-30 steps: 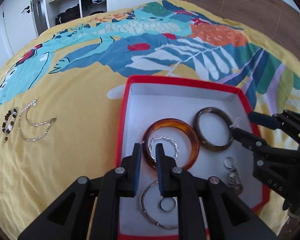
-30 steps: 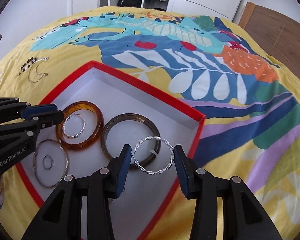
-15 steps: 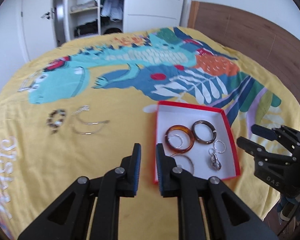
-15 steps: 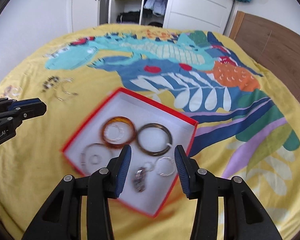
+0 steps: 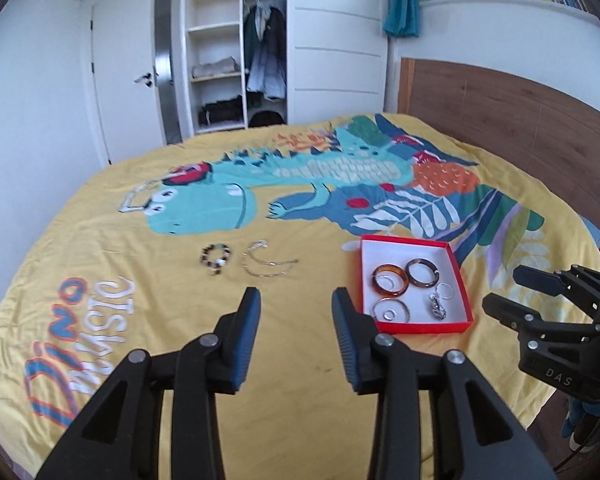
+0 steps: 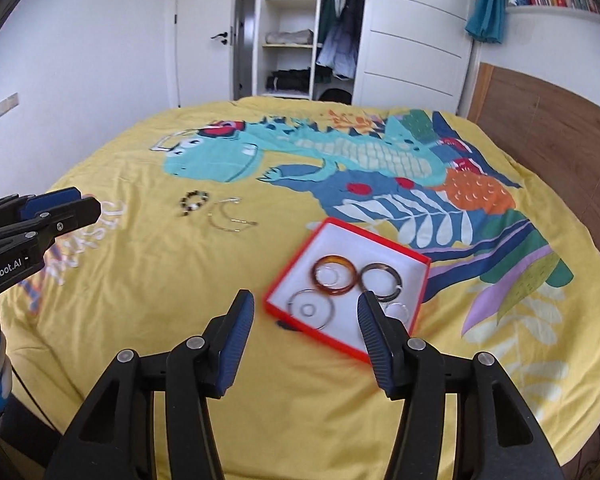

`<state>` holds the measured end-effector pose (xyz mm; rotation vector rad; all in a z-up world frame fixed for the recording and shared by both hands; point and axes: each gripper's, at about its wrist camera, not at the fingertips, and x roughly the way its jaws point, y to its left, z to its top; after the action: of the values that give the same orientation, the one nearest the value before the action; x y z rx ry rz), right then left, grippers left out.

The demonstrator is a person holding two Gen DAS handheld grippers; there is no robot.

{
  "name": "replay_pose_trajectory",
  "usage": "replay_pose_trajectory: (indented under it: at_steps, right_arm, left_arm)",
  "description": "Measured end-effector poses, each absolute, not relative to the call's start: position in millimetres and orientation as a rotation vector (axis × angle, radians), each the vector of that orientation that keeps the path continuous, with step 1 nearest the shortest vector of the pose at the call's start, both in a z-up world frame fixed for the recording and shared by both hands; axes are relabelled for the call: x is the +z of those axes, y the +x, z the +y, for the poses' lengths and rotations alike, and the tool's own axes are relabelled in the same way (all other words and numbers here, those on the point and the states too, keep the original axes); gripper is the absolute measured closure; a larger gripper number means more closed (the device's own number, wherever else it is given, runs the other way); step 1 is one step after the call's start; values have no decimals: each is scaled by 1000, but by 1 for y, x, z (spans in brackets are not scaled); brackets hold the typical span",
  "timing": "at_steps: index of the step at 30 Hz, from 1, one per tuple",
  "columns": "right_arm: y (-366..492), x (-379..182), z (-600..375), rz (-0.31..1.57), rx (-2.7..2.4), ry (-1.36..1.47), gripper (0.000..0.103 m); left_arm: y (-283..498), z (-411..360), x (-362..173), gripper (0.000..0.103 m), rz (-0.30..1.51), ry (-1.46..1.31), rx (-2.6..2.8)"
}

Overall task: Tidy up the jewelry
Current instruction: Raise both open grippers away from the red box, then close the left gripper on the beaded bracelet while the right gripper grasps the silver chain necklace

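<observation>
Holding nothing, left gripper (image 5: 294, 308) and right gripper (image 6: 305, 312) both hang high above the yellow bedspread (image 5: 300, 380), jaws spread wide; a second ago both sat low over the red box (image 5: 414, 326), the left nearly closed and the right around a twisted silver hoop (image 5: 444, 290). That hoop now lies inside the box, towards its right wall. Contents of box, which rests towards the right edge of the bed: amber bangle (image 5: 389, 279) with a thin silver ring inside it; dark bangle (image 5: 421, 272) just beside; large silver hoop (image 5: 390, 312) with a small ring within, at the near wall; metal clasp or charm (image 5: 437, 309), detail too small to tell. Outstanding, loose on the bedspread, well apart to the left of the box: beaded bracelet (image 5: 216, 259) and silver chain (image 5: 266, 264), just beside each other. Judgement: one deposit is finished and both tools are free; the two loose pieces appear to be what remains, nearer the left gripper.
</observation>
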<state>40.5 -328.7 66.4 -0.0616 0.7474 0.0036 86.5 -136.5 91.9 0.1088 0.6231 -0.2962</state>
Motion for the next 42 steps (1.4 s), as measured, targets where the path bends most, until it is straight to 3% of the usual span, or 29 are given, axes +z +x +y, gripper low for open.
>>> replay_pose_trajectory:
  at_steps: [15, 42]
  right_arm:
    - [20, 72, -285, 736, 53, -67, 49]
    - [114, 3, -237, 864, 175, -91, 45]
  left_arm:
    - [49, -76, 102, 68, 567, 83, -243]
    - [146, -37, 2, 68, 815, 79, -157]
